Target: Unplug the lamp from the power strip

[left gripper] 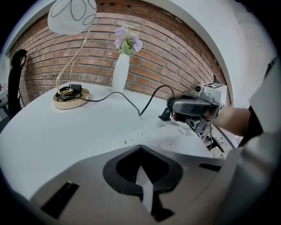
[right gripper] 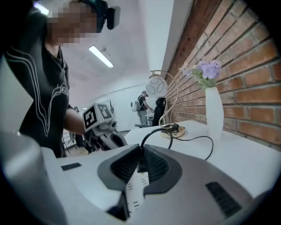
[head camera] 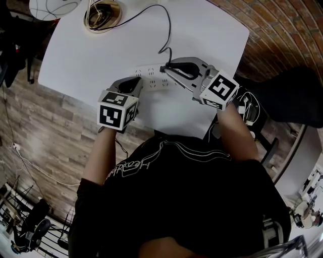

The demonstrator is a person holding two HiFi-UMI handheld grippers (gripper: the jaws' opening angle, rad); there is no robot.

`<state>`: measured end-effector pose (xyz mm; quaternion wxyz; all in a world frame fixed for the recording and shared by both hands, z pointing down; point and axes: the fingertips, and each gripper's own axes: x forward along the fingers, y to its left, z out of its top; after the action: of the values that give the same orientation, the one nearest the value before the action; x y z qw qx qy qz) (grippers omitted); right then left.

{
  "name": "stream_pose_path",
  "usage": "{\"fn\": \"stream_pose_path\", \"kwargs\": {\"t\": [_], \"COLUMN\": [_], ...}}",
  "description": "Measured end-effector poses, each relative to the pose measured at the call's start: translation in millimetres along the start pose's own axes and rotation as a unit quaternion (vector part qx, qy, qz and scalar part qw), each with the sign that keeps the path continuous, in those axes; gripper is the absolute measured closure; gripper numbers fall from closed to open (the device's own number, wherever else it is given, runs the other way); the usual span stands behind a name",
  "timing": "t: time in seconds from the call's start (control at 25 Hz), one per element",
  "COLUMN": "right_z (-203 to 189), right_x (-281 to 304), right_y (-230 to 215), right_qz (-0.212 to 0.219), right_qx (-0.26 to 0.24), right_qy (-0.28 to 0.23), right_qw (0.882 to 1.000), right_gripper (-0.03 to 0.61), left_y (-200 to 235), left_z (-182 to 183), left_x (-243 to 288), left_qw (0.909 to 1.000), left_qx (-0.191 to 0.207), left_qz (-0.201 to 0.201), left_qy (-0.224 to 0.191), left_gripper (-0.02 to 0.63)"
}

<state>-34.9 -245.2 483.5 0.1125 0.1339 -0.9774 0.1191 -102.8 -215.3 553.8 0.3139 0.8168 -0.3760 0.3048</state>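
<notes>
Though clamped, not yet out of its socket: small black moulded plug point(right gripper: 141, 165), upright in white oblong plastic power strip point(head camera: 151, 76), toward that strip's 3 o'clock half. Strip flat on white tabletop point(head camera: 217, 30), long axis 9 to 3 o'clock in head view.

Right gripper point(head camera: 169, 68): reaches in from 4 o'clock, ribbed jaws closed on the plug's two flanks, nothing else between them. Nearer of the two to the plug.

Left gripper point(head camera: 137, 81): jaws together, holding nothing, tips at the strip's 9 o'clock end; touching or just above it, cannot tell.

Thin black cord point(head camera: 169, 30): rises from the plug toward 12 o'clock, then loops across to brass-stemmed white-shaded lamp point(head camera: 102, 15) at 11 o'clock, well apart from the strip.

Judged step: extraction. Calls for a pull along the plug's own axis, straight up off the strip's face, not along its length. Probably needs the left tips pressing down; otherwise risks lifting the strip with the plug.
</notes>
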Motion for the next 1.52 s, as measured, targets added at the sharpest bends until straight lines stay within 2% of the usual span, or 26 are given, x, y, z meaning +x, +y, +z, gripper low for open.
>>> {"fn": "stream_pose_path", "kwargs": {"t": [0.08, 0.28, 0.44, 0.68, 0.8, 1.0, 1.2, 1.36, 1.52], "right_z": [2.0, 9.5, 16.5, 26.7, 31.9, 54.6, 86.7, 98.1, 111.7], "right_x": [-0.6, -12.5, -19.4, -31.4, -40.5, -57.4, -73.2, -88.4, -100.3], "right_y": [0.9, -6.9, -12.5, -17.8, -9.9, 21.7, 55.9, 88.1, 117.4], "right_qz": [0.005, -0.007, -0.023, -0.039, -0.046, -0.043, -0.04, -0.044, -0.054], "right_qx": [-0.006, 0.021, 0.04, 0.127, 0.148, 0.132, 0.111, 0.09, 0.061], "right_qy": [0.006, -0.015, -0.029, -0.057, -0.062, -0.073, -0.09, -0.098, -0.126], "right_qw": [1.0, 1.0, 0.999, 0.989, 0.986, 0.988, 0.989, 0.99, 0.989], "right_gripper": [0.557, 0.555, 0.555, 0.555, 0.555, 0.555, 0.555, 0.555, 0.555], "left_y": [-0.6, -2.1, -3.8, -4.8, -12.2, -24.5, -53.9, -86.9, -111.2], "left_z": [0.3, 0.7, 0.0, 4.7, 17.1, 46.2, 69.0, 70.8, 73.0], "left_x": [-0.1, 0.3, 0.4, -9.0, -25.7, -72.1, -128.1, -166.7, -198.9], "left_qw": [1.0, 1.0, 0.9998, 0.999, 0.9983, 0.9912, 0.9789, 0.9715, 0.9641], "left_qx": [-0.003, -0.006, 0.016, 0.027, 0.015, -0.02, -0.047, -0.038, -0.01], "left_qz": [0.0, 0.002, 0.005, 0.023, 0.018, 0.016, -0.011, -0.039, -0.052], "left_qy": [-0.002, -0.007, -0.007, -0.026, -0.054, -0.13, -0.198, -0.231, -0.26], "left_gripper": [0.612, 0.612, 0.612, 0.611, 0.611, 0.611, 0.611, 0.611, 0.611]}}
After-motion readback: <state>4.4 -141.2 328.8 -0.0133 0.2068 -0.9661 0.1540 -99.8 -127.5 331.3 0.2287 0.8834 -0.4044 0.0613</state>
